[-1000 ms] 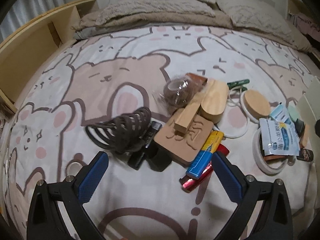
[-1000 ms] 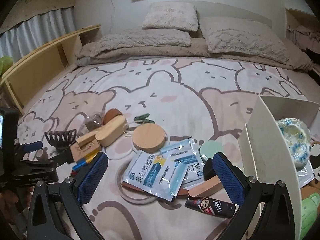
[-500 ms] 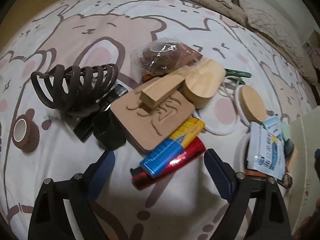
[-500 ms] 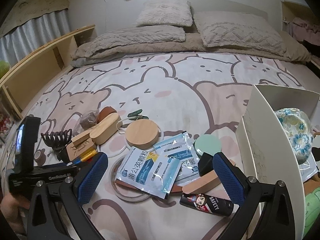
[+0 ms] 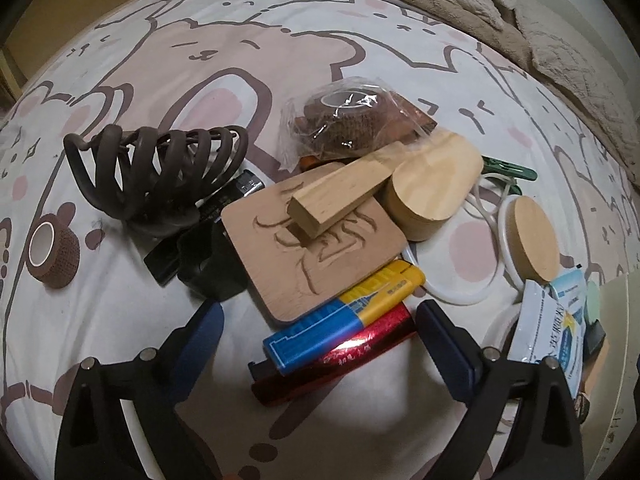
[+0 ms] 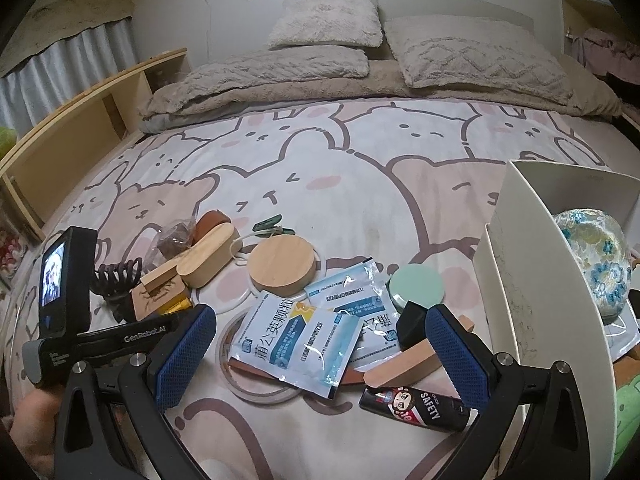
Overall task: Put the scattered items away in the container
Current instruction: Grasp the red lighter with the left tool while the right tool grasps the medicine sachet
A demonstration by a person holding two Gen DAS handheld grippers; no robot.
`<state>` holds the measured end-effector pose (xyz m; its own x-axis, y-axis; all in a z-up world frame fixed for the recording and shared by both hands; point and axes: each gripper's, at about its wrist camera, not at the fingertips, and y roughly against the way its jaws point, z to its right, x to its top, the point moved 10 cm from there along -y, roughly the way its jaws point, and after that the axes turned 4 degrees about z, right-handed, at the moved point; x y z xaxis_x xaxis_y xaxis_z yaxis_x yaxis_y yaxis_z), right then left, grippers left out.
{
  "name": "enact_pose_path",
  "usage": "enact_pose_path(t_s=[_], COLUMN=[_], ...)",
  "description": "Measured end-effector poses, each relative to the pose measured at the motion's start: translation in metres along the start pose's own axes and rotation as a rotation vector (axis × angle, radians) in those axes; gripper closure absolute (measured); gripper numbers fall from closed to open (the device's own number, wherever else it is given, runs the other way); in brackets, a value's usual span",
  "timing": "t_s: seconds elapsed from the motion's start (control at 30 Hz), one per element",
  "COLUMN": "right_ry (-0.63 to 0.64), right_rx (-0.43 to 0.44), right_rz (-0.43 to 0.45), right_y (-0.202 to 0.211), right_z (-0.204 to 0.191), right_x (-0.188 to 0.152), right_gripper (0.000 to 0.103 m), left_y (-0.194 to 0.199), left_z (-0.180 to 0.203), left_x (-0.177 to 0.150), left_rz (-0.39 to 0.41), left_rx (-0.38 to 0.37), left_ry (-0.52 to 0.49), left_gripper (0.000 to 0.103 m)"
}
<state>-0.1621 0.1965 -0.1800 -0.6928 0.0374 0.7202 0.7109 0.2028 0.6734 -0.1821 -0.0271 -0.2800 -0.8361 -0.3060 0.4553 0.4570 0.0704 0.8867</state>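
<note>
Two lighters, blue-yellow stacked on red, lie on the bed between the left gripper's jaws, which have just been opening again and stand wide, gripping nothing. To do this well, I judge it should come down squarely astride the top lighter, jaws across its narrow width, and clear the carved board at 12 o'clock before closing. Beyond lie a wood block and hair claw at 10 o'clock. Right gripper hovers wide and empty over sachets; the container stands at its 2 o'clock.
</note>
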Motion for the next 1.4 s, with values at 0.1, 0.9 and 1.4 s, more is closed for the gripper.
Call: enact_pose_path(t_s=[0.1,0.9,1.4], right_ry=[0.000,0.012,0.090], right_rx=[-0.001,0.043,-0.061], right_rz=[-0.002,-0.140,-0.100], right_y=[-0.001,-0.056,-0.071], right_z=[0.002,-0.017,-0.022], right_x=[0.001,-0.030,-0.044], right_gripper=[0.000,0.000,0.003], left_y=[0.002,0.039,0.028], left_z=[-0.003,-0.037,-0.048], left_x=[-0.002,-0.041,-0.043], left_rz=[0.016,-0.003,-0.002], left_rx=[-0.011,-0.020,0.078], left_ry=[-0.017,-0.351,-0.154], left_gripper=[0.007,0.019,0.002])
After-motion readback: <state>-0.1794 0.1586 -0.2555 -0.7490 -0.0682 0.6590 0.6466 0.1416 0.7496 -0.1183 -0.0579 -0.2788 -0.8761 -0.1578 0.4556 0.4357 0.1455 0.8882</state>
